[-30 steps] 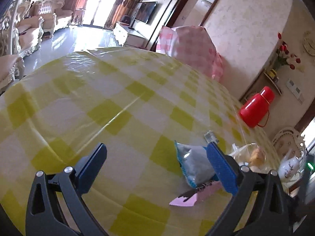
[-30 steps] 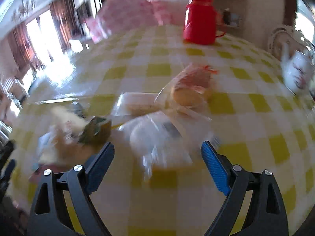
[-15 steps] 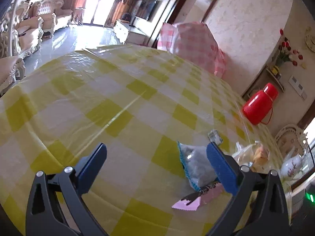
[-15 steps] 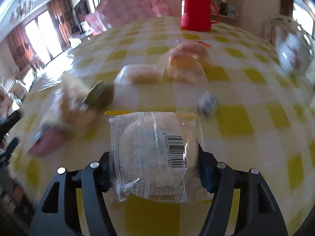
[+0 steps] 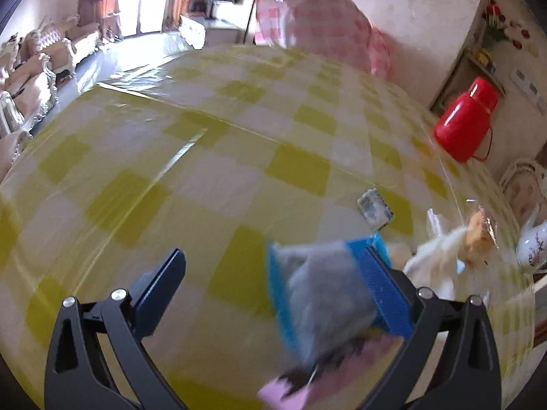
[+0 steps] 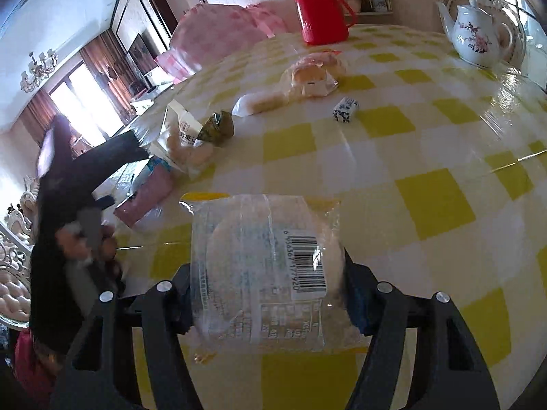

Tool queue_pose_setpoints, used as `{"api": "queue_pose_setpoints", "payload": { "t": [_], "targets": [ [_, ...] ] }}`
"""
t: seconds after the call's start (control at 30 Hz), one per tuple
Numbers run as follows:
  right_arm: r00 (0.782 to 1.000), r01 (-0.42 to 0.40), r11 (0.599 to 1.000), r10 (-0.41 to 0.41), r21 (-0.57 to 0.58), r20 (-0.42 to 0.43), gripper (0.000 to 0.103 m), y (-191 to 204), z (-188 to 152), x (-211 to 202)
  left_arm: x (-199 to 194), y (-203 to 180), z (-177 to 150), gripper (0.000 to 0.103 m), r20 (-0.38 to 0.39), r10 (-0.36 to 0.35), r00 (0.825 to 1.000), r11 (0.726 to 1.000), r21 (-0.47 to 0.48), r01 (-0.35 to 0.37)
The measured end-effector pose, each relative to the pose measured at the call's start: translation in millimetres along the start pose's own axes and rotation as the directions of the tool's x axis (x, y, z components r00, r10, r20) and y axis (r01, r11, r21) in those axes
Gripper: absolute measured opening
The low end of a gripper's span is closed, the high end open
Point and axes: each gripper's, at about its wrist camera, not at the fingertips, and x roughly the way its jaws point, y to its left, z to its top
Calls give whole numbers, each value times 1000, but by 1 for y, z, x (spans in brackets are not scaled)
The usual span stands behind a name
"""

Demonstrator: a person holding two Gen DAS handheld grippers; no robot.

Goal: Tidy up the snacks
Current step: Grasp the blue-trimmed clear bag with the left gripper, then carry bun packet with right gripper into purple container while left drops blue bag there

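My right gripper (image 6: 265, 290) is shut on a clear-wrapped round white cake with a barcode (image 6: 266, 266), held above the yellow checked tablecloth (image 6: 434, 201). My left gripper (image 5: 273, 287) is open; a blue-edged grey snack packet (image 5: 318, 294) lies between its fingers, against the right finger, over a pink packet (image 5: 290, 389). More snacks lie on the table: a bagged bun (image 6: 311, 75), a flat pastry (image 6: 259, 102), a green wrapped piece (image 6: 218, 126), a bag of biscuits (image 6: 188, 143) and a small blue-white candy (image 6: 345, 109). The left gripper's arm also shows in the right wrist view (image 6: 85, 171).
A red thermos (image 6: 318, 10) stands at the table's far side, and a white teapot (image 6: 478, 37) on a tray at the far right. A pink checked cover (image 5: 318, 30) sits past the table. Sofas (image 5: 41, 68) line the left wall.
The right gripper has lifted the wrapped cake and pulled it back from the pile. The left gripper has moved forward and right, so the grey packet now lies between its fingers.
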Motion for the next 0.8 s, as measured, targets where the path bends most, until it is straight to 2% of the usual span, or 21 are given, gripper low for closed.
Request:
{"api": "queue_pose_setpoints", "payload": {
  "t": [0.03,0.07,0.13,0.2,0.3,0.5,0.57,0.6,0.73,0.8],
  "targets": [
    [1000,0,1000,0,4,-1,65,-1,0,0,10,-6,4,102,-37,-20,999,1000,18,20],
    [1000,1,1000,-1,10,-6,65,-3,1,1,13,-12,7,102,-39,0,999,999,44,2],
    [1000,-4,1000,5,27,-21,65,-7,2,4,17,-24,6,102,-61,-7,998,996,89,12],
    [1000,-3,999,4,38,-31,66,-9,2,5,20,-34,1,102,-72,27,997,986,164,-14],
    [999,1,999,1,38,-41,66,-9,2,6,18,-32,-1,102,-96,-3,995,980,199,22],
    [999,16,1000,-16,1,-33,66,-2,0,5,17,-35,-9,101,-81,-30,996,958,281,51],
    [1000,15,1000,-15,8,-23,66,-3,0,4,13,-36,-9,78,-78,-70,994,950,300,91],
    [1000,16,1000,-16,12,-20,66,-4,0,3,11,-36,-9,73,-86,-96,992,946,303,118],
    [1000,20,999,-20,37,-4,65,-11,2,1,6,-23,-9,70,-117,-201,973,945,239,224],
    [1000,18,999,-18,38,2,65,-12,3,0,1,-17,-7,70,-101,-225,969,949,201,242]
  ]
}}
